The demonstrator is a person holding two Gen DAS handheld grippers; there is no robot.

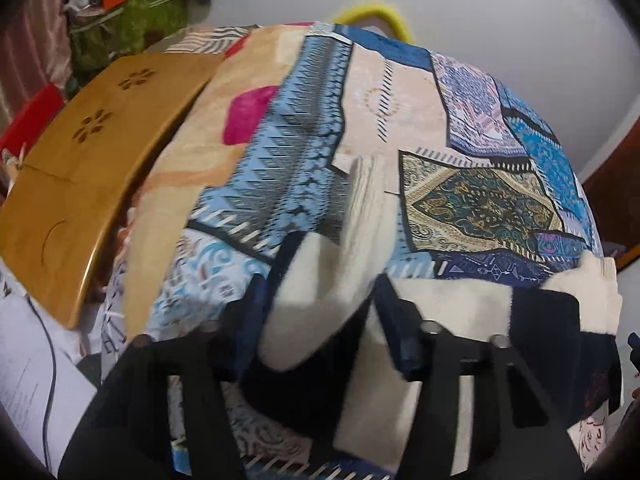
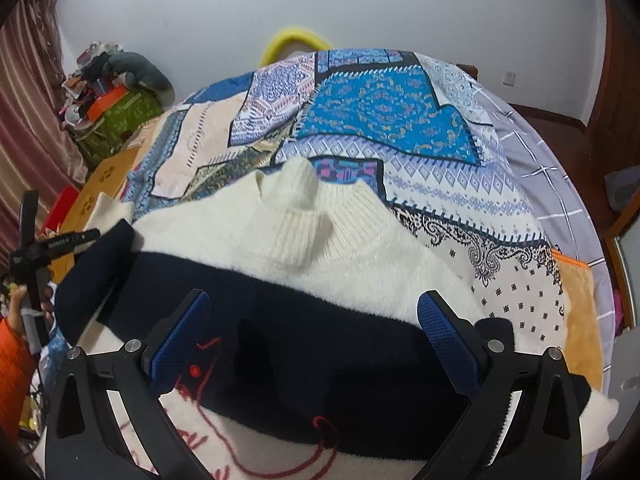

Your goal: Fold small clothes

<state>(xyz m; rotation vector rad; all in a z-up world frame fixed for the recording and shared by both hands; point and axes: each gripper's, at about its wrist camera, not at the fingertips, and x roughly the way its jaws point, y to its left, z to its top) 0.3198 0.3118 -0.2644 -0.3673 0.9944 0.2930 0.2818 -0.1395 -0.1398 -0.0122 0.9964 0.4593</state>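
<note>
Left gripper: its blue-padded fingers stand partly closed around a fold of the fluffy cream-and-navy knitted sweater. Motion blur hides the pads, so I cannot tell whether they actually press the cloth.

Right gripper: fingers spread wide, nothing pinched, hovering over the sweater's navy band.

The sweater lies front up on the bed, over the blue patchwork-print bedspread. Ribbed collar points away from the grippers, red stitched outline on the near hem. One sleeve is bunched toward the left gripper.

Step in hand, as I judge it: taking hold for the first fold. To do it well, seat the left fingers fully on the sleeve fabric. The right should pinch the matching edge, so both sides carry over together and the crease lands straight.

Containers: a green fabric box stands beside the bed, an orange box and loose clutter piled on top. Its inside is not visible.
</note>
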